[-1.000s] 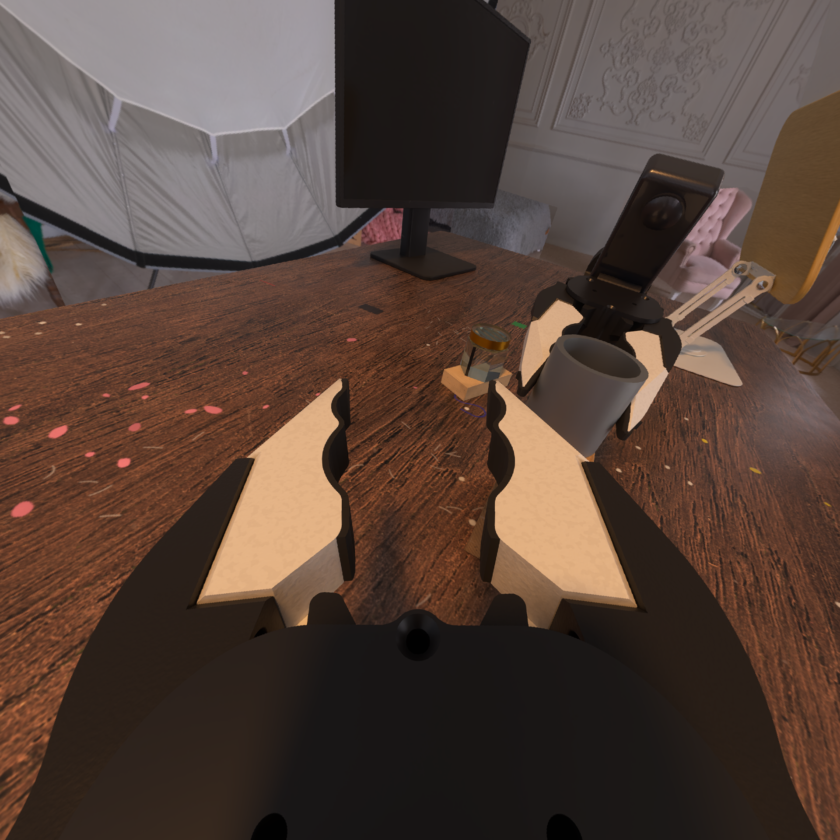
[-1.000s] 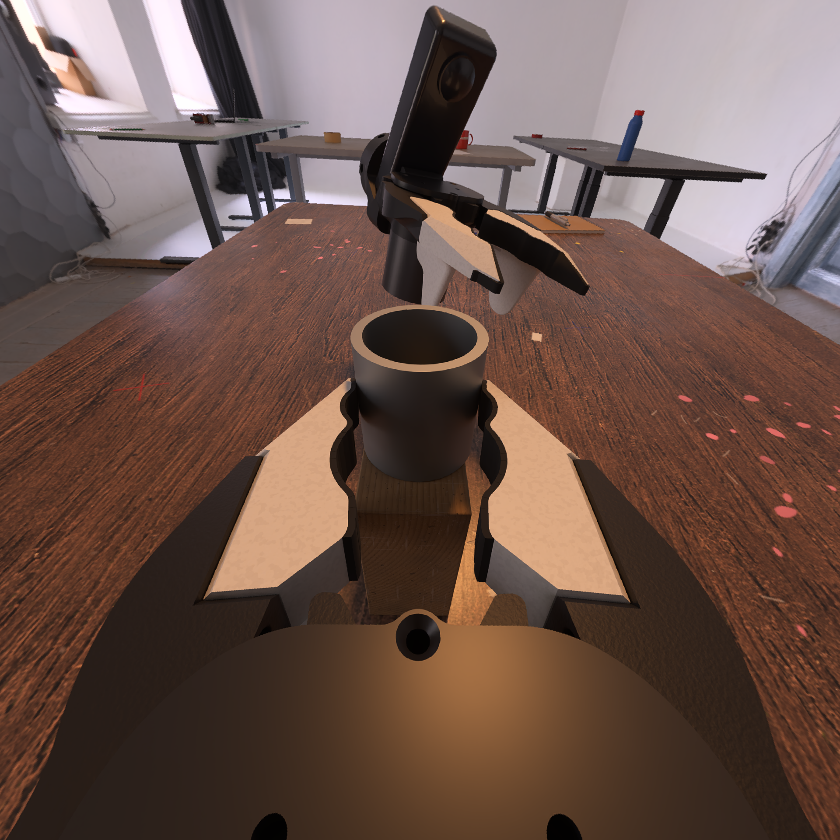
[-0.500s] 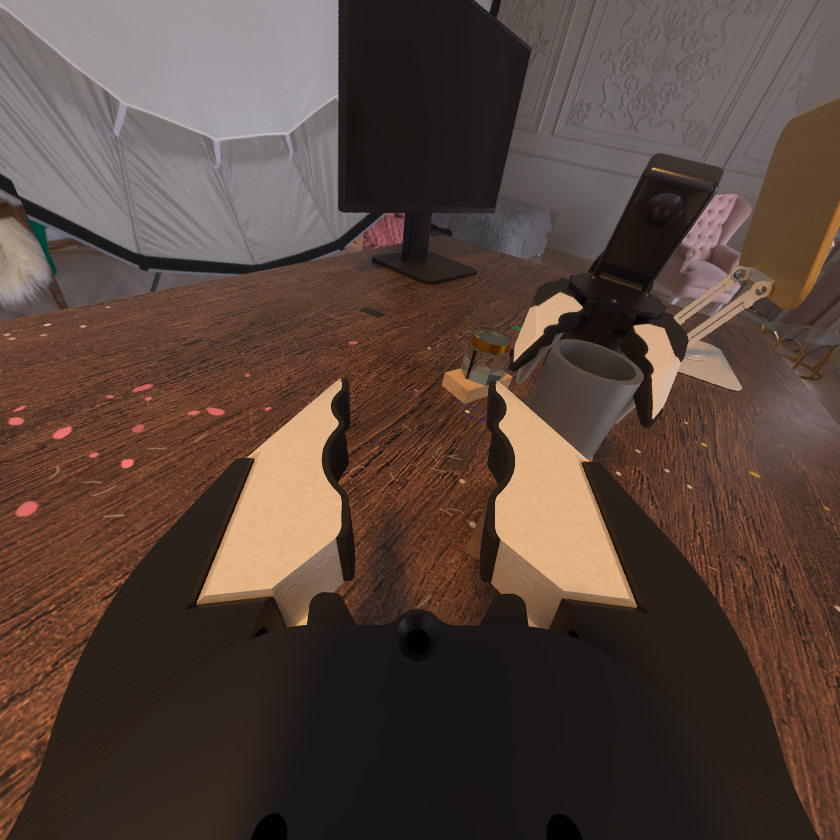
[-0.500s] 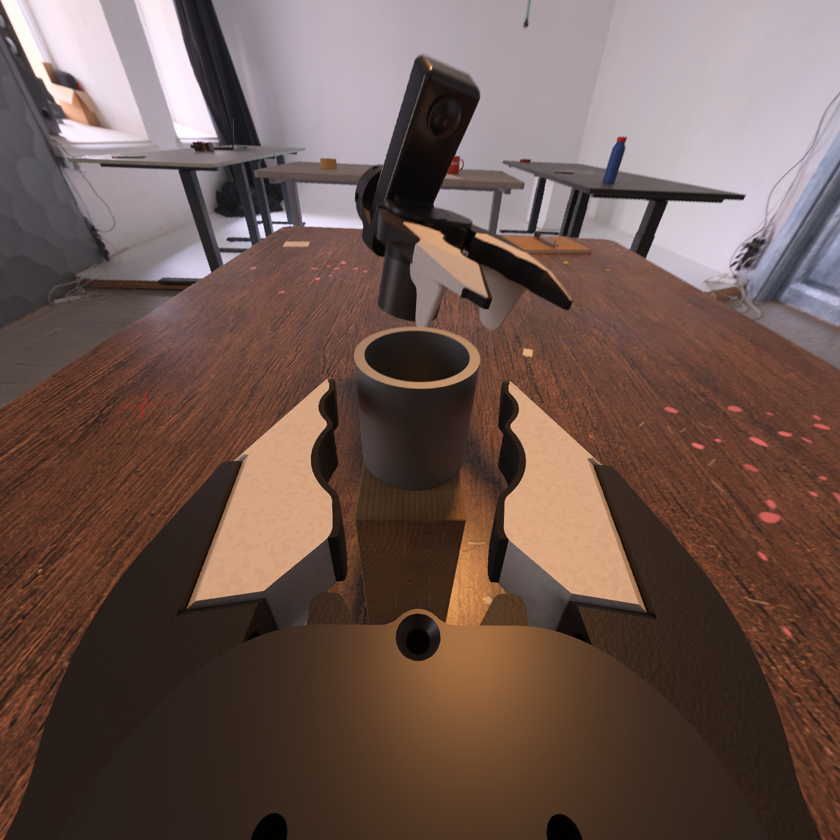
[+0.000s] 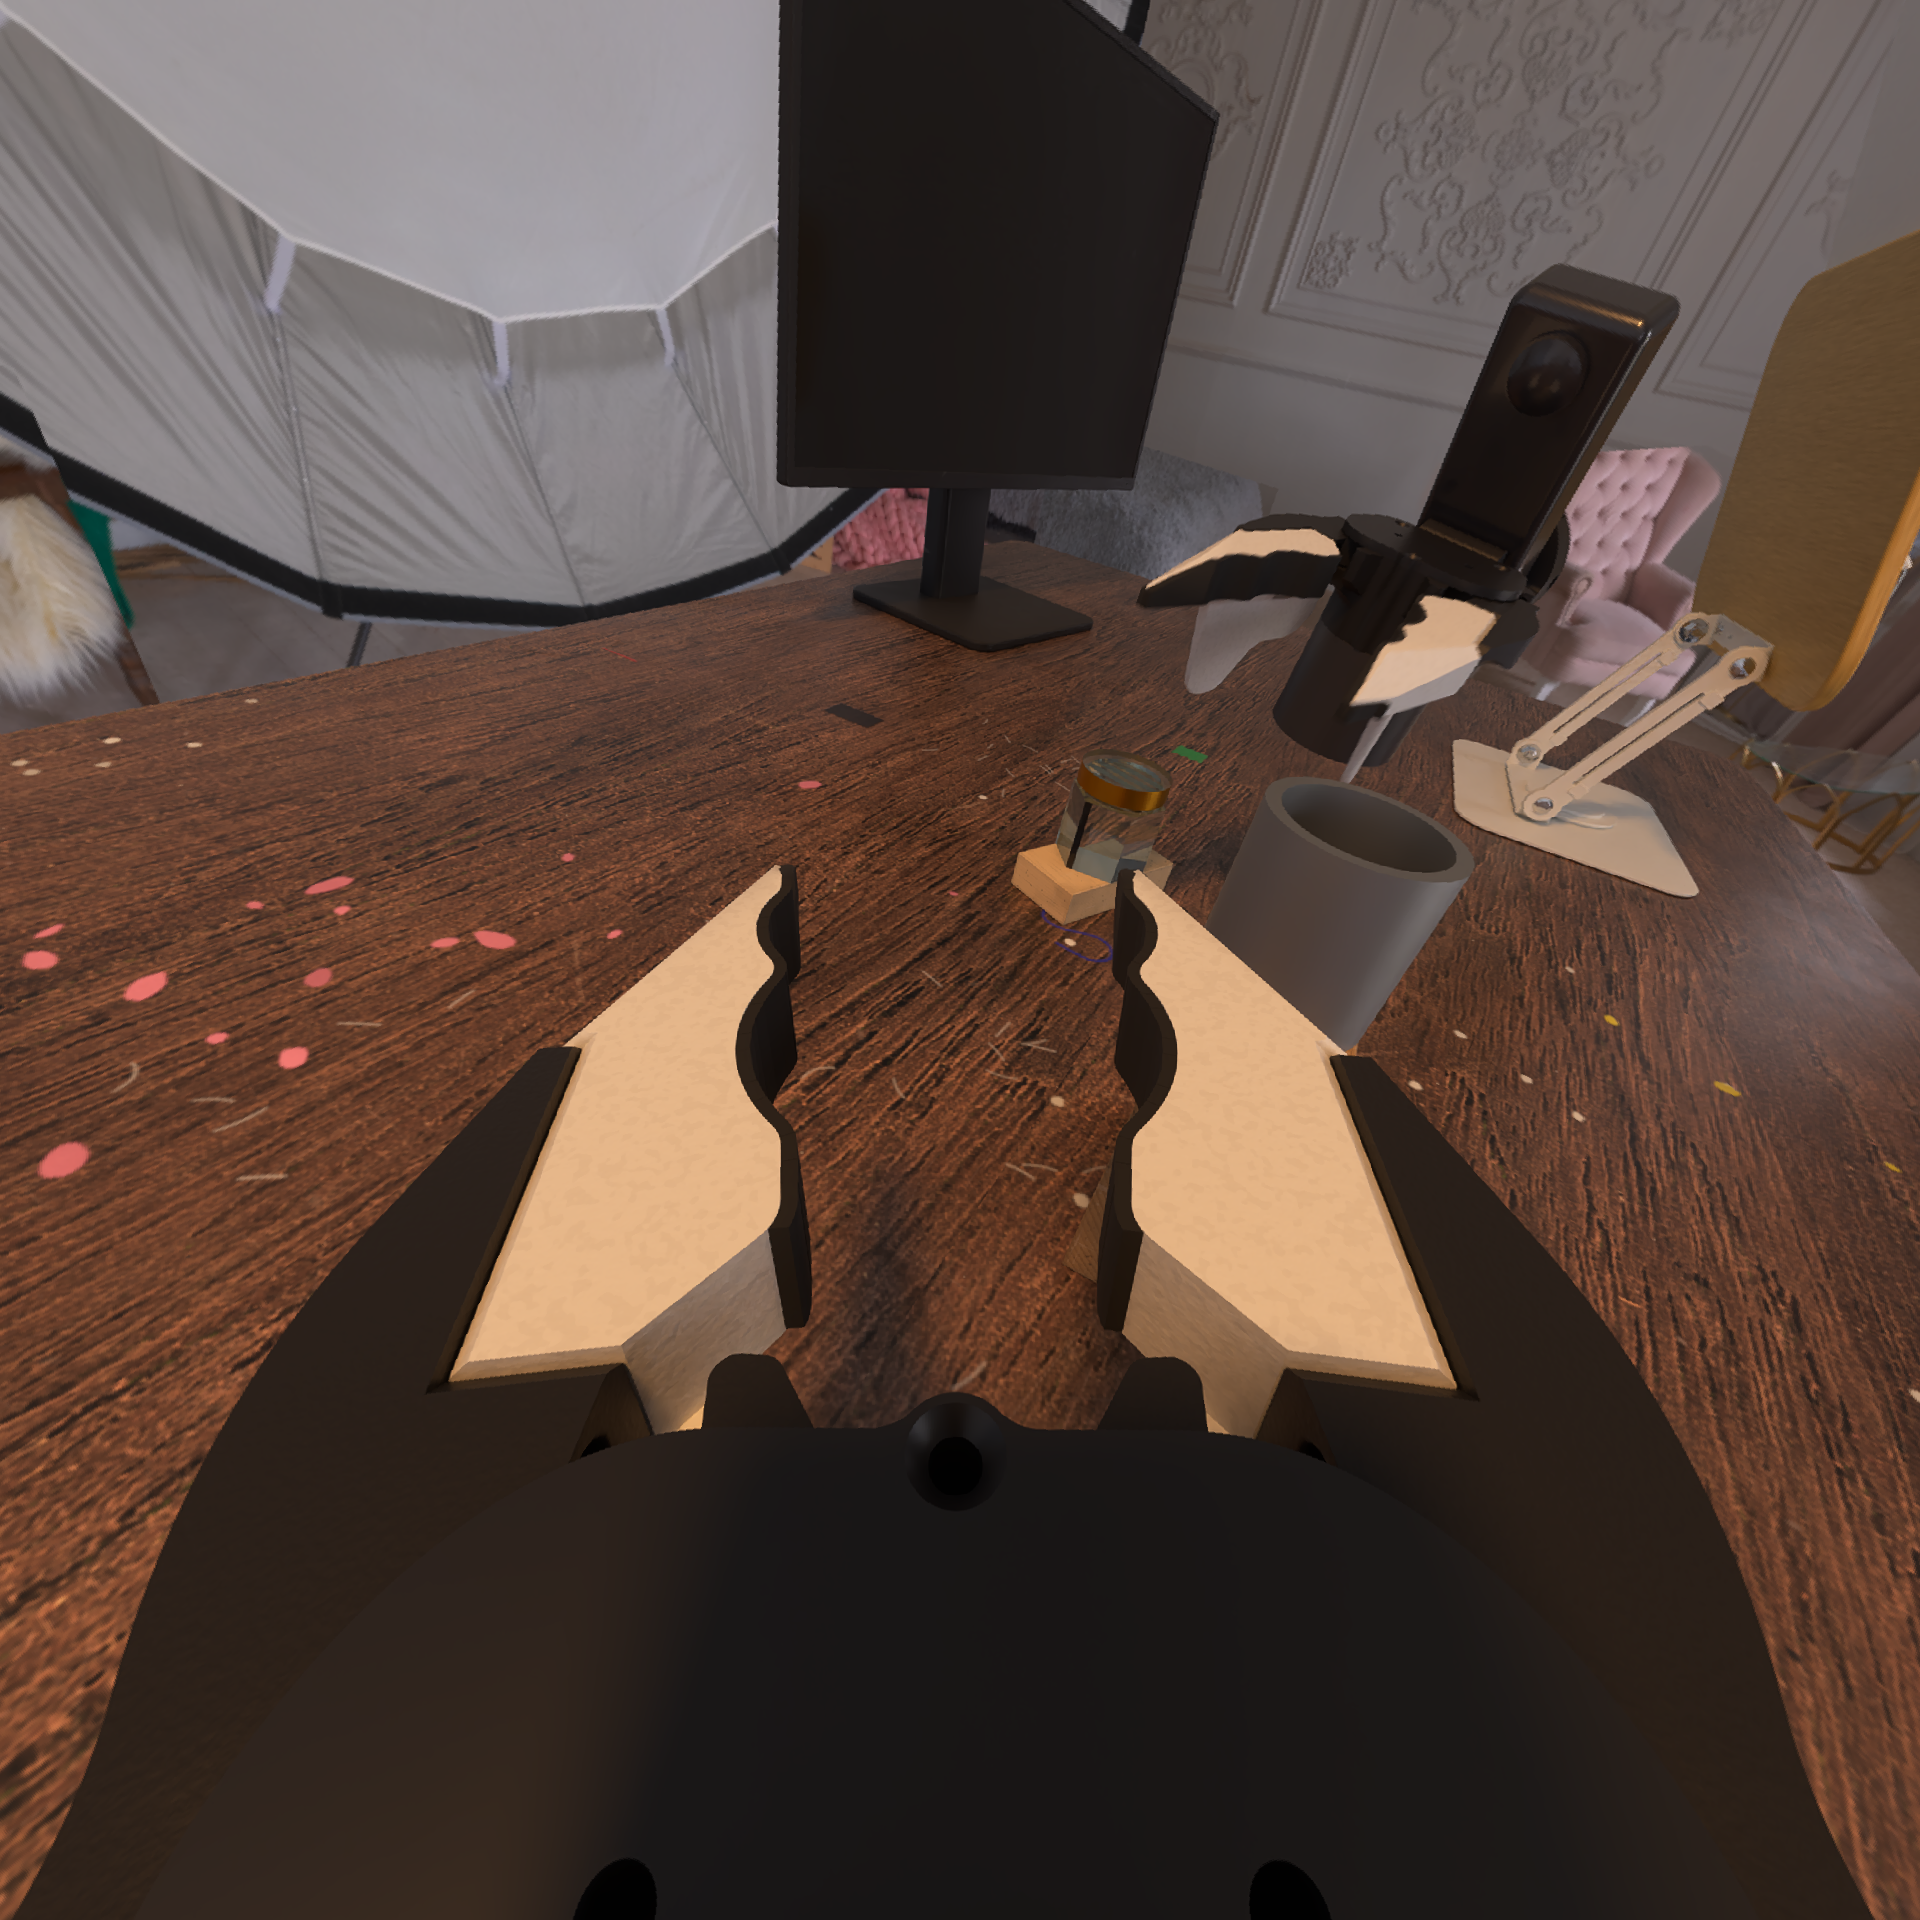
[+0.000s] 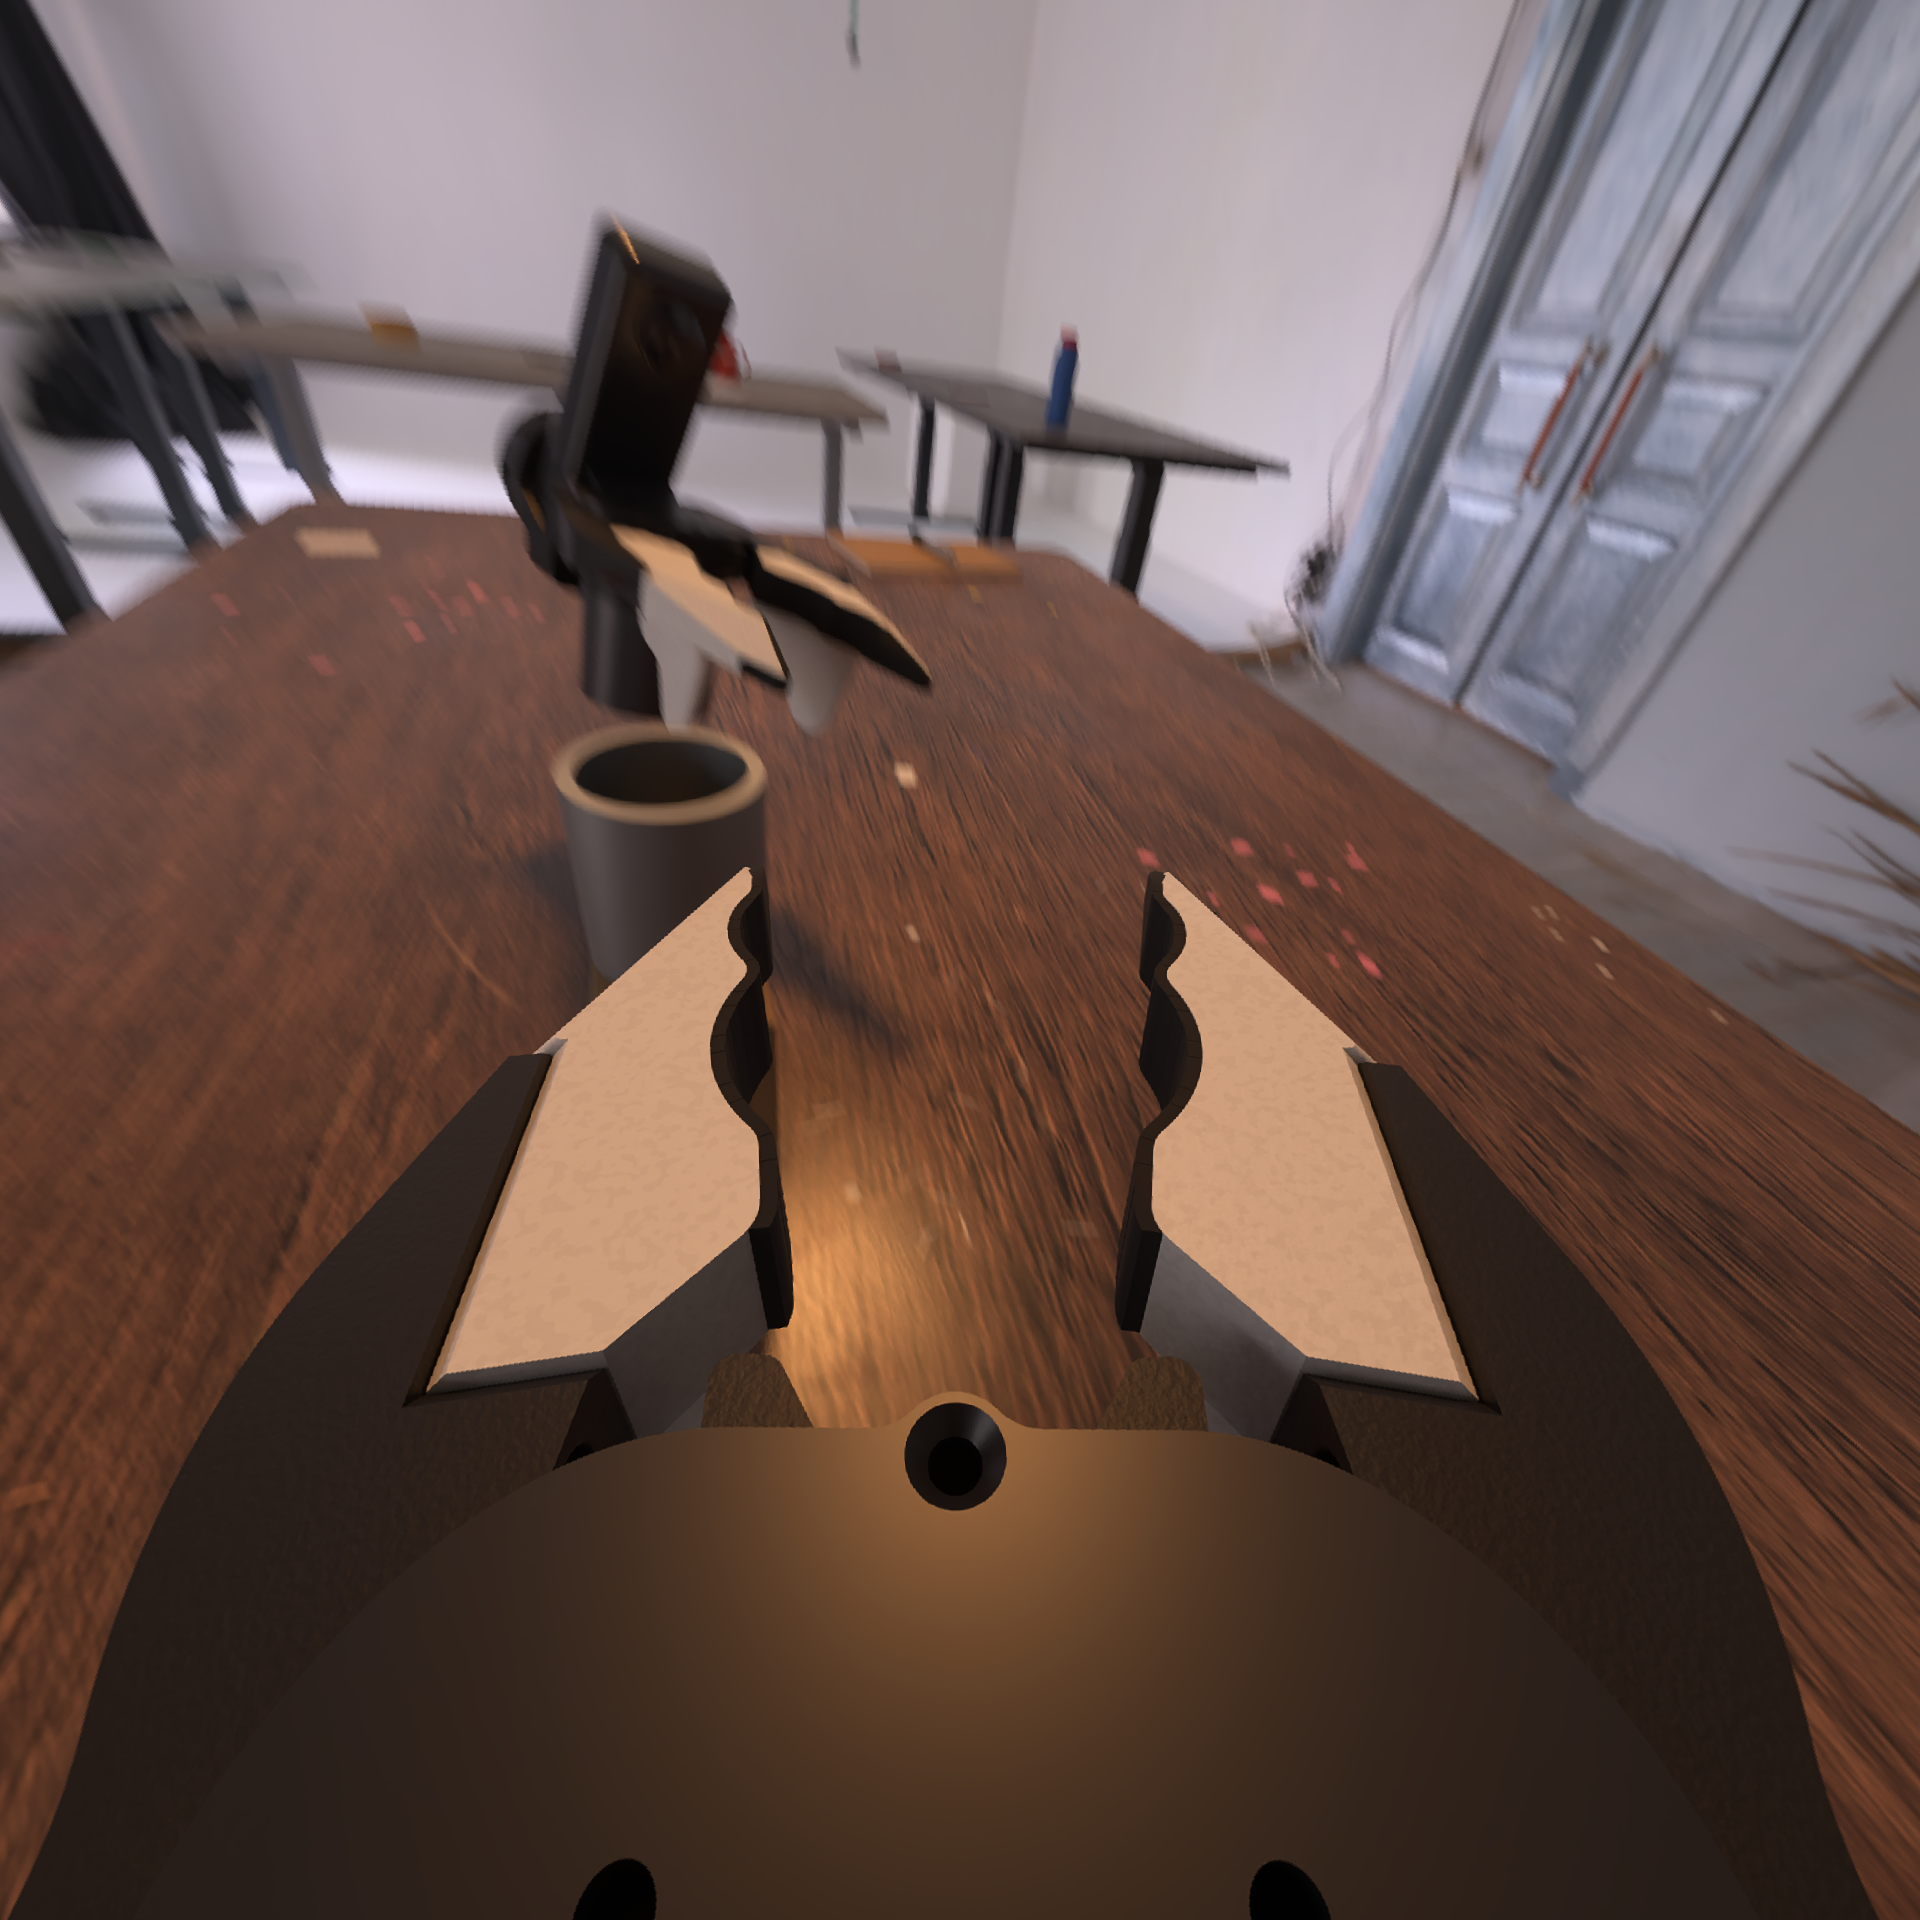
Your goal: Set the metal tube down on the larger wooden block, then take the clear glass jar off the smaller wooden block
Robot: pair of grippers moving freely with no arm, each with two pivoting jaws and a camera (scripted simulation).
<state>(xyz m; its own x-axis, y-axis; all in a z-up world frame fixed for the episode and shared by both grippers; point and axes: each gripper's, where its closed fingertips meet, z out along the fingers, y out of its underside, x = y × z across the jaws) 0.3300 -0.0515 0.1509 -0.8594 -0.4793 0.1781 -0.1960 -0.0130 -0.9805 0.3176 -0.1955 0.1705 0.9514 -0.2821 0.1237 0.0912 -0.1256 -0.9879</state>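
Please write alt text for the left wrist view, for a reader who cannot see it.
The open left gripper hovers over a dark wooden table; ahead, a clear glass jar with a gold lid sits on a small pale wooden block. Right of it stands a grey metal tube, with the open right gripper above it.

Bare brown wooden bench (image 5: pixel 1039 1049) ahead of the spread left gripper (image 5: pixel 954 914); the upright grey metal tube (image 5: pixel 1340 904) crowds the small clear glass jar (image 5: pixel 1112 826) toward the far-right corner.
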